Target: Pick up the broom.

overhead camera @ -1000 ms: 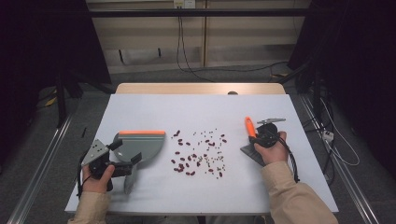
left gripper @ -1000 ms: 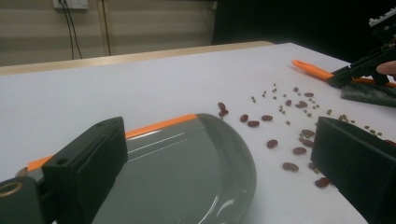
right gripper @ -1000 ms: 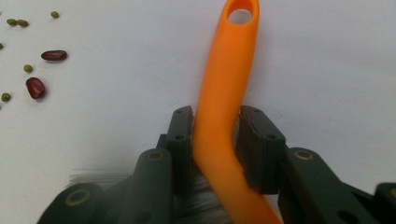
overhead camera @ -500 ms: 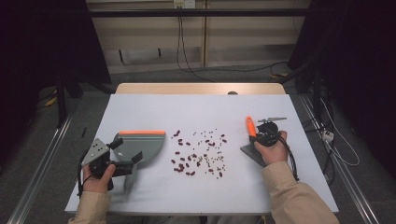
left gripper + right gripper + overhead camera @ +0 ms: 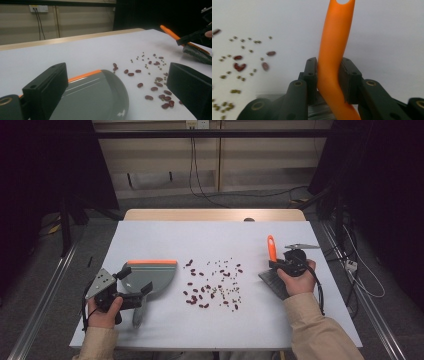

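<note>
Near left: left gripper (image 5: 142, 294) stood with its jaws spread either side of the grey dustpan's (image 5: 150, 276) handle, not pressing it; the pan lay flat on the white table (image 5: 210, 235), its orange-edged lip on the far side, nothing in it. Judged light, stiff plastic, likely to skid if pushed; best taken by the handle.

Middle: red beans (image 5: 197, 292) and smaller green beans (image 5: 226, 286) lay scattered loose, just right of the pan. They would probably roll readily.

Right: right gripper (image 5: 329, 72) had just closed, clamped on the orange handle (image 5: 334, 45) of the hand brush (image 5: 270, 251), bristles (image 5: 272, 281) resting on the table nearer the person. Handle looked smooth and curved, possibly slippery; the grip sat low on it, near the head.
</note>
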The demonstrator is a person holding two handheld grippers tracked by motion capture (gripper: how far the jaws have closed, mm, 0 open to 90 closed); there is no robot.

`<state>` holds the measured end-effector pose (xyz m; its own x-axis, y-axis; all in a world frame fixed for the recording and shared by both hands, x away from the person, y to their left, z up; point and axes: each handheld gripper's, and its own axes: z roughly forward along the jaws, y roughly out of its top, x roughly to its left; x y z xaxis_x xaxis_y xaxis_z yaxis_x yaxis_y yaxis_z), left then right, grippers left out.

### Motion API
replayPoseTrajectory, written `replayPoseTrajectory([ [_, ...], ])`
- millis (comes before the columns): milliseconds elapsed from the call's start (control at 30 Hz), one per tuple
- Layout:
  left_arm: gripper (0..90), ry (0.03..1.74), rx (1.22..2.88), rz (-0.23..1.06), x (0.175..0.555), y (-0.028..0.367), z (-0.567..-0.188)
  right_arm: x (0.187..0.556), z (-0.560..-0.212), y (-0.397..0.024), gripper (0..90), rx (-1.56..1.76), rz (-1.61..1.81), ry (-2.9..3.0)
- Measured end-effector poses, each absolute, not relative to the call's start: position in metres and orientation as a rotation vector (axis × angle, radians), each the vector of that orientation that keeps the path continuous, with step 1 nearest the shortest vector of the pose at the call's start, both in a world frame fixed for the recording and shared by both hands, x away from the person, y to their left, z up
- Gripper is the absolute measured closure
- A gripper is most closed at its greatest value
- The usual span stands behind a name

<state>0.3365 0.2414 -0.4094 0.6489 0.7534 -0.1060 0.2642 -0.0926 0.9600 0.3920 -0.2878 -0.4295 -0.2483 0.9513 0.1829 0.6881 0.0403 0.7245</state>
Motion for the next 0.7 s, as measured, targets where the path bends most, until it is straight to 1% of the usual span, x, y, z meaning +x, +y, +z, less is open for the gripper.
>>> replayPoseTrajectory([
  [133,3.6,0.841,1.652,0.519,0.337,0.239,-0.404,0.382,-0.418,-0.293,70.8,1.617,1.164,1.928],
  [400,3.5,0.793,1.664,0.507,0.335,0.221,-0.388,0.368,-0.397,-0.3,71.5,1.561,1.43,1.829],
  [567,3.5,0.741,1.7,0.499,0.334,0.204,-0.379,0.365,-0.392,-0.299,71.6,1.533,1.488,1.814],
  [700,3.6,0.715,1.73,0.464,0.336,0.189,-0.377,0.363,-0.388,-0.298,71.7,1.515,1.526,1.799],
])
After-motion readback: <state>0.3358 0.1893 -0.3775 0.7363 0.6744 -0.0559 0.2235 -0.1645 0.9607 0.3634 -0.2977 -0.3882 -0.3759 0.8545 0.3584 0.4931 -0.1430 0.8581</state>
